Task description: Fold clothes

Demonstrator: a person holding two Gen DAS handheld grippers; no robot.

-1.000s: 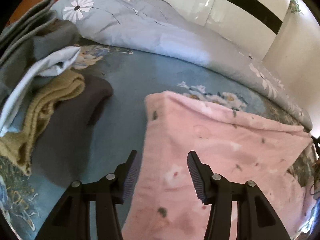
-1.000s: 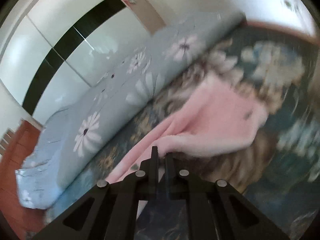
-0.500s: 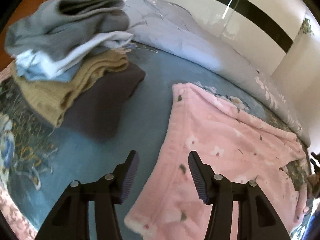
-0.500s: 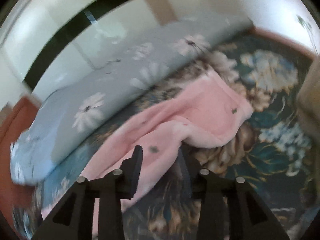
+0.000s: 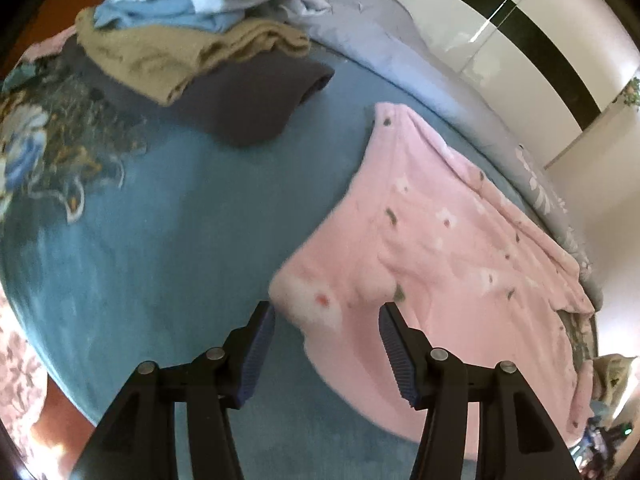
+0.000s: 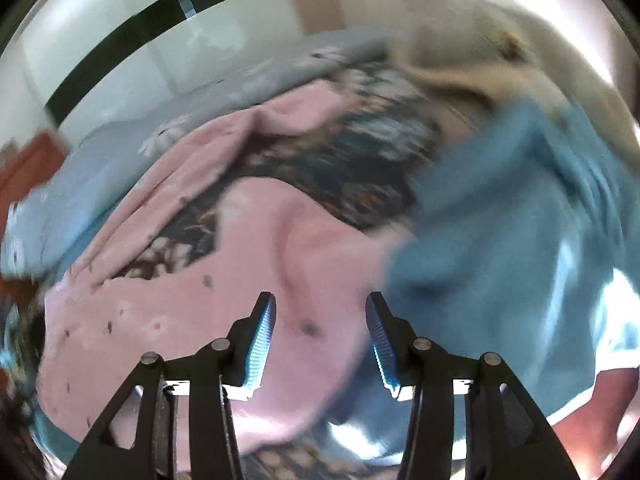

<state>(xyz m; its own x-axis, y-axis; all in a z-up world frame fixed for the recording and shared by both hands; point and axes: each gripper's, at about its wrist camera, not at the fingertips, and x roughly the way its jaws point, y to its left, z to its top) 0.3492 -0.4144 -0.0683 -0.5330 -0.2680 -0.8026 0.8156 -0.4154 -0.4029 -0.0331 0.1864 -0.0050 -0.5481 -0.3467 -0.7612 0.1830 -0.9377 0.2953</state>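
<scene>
Now both tongs, left (image 5: 326, 330) and right (image 6: 320, 320), gape apart just above the pink garment (image 5: 460, 248), gripping nothing.

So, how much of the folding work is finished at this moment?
Done: a stack of folded clothes sits on the bed. In hand: nothing gripped; the left gripper and right gripper are both open over the pink garment. Left: that garment still lies spread and rumpled.

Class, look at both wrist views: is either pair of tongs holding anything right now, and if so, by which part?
Nothing is held. The left tongs and right tongs are both open, poised over the pink garment without gripping it.
</scene>
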